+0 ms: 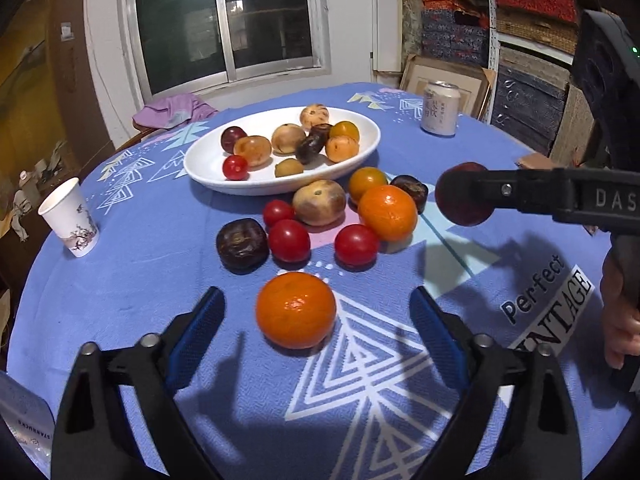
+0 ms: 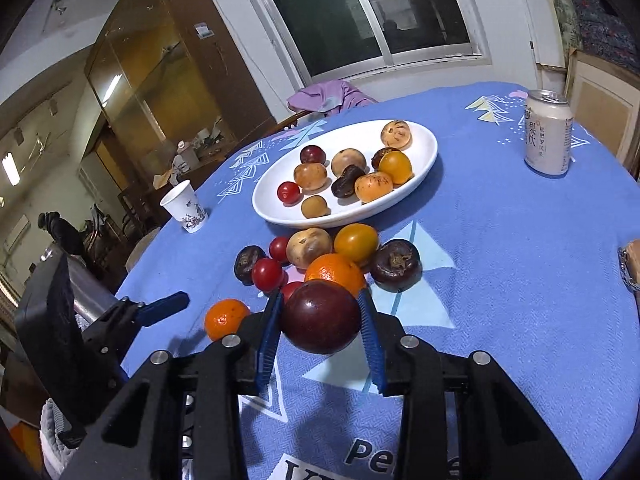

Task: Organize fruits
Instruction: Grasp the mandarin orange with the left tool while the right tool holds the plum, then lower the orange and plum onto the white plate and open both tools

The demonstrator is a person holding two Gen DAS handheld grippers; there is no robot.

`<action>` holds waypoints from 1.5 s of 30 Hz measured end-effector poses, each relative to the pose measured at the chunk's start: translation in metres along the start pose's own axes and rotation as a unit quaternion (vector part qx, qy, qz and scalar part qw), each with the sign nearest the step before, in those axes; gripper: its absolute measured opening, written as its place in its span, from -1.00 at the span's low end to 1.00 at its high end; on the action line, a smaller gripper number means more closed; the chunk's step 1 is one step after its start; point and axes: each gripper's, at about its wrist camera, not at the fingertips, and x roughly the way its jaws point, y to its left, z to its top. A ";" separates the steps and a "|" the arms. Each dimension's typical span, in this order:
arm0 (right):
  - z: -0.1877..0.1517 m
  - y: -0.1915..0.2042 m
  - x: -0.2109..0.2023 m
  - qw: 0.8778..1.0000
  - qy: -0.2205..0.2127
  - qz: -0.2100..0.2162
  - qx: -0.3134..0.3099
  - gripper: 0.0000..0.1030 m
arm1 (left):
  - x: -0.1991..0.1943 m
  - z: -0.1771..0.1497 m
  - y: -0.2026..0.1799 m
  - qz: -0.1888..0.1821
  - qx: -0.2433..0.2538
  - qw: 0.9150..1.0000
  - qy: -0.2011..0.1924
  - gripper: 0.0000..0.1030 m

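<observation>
A white oval plate (image 1: 362,148) (image 2: 424,160) holds several small fruits. More fruits lie loose on the blue cloth in front of it: tomatoes, dark fruits, a brown fruit and an orange (image 1: 387,213). My left gripper (image 1: 316,312) is open, its blue pads either side of a second orange (image 1: 296,310) (image 2: 225,318) on the cloth. My right gripper (image 2: 320,314) is shut on a dark red plum (image 2: 320,317) and holds it above the cloth; it also shows in the left wrist view (image 1: 464,194) at right.
A paper cup (image 1: 70,220) (image 2: 185,206) stands at the table's left edge. A drink can (image 1: 439,109) (image 2: 547,132) stands at the far right. A purple cloth (image 1: 172,110) lies beyond the table. Shelves of boxes stand at the right.
</observation>
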 end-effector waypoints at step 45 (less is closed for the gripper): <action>0.131 -0.043 0.094 0.997 0.008 -0.045 0.056 -0.26 | 0.101 0.118 0.069 0.014 -0.117 0.993 0.011 -0.12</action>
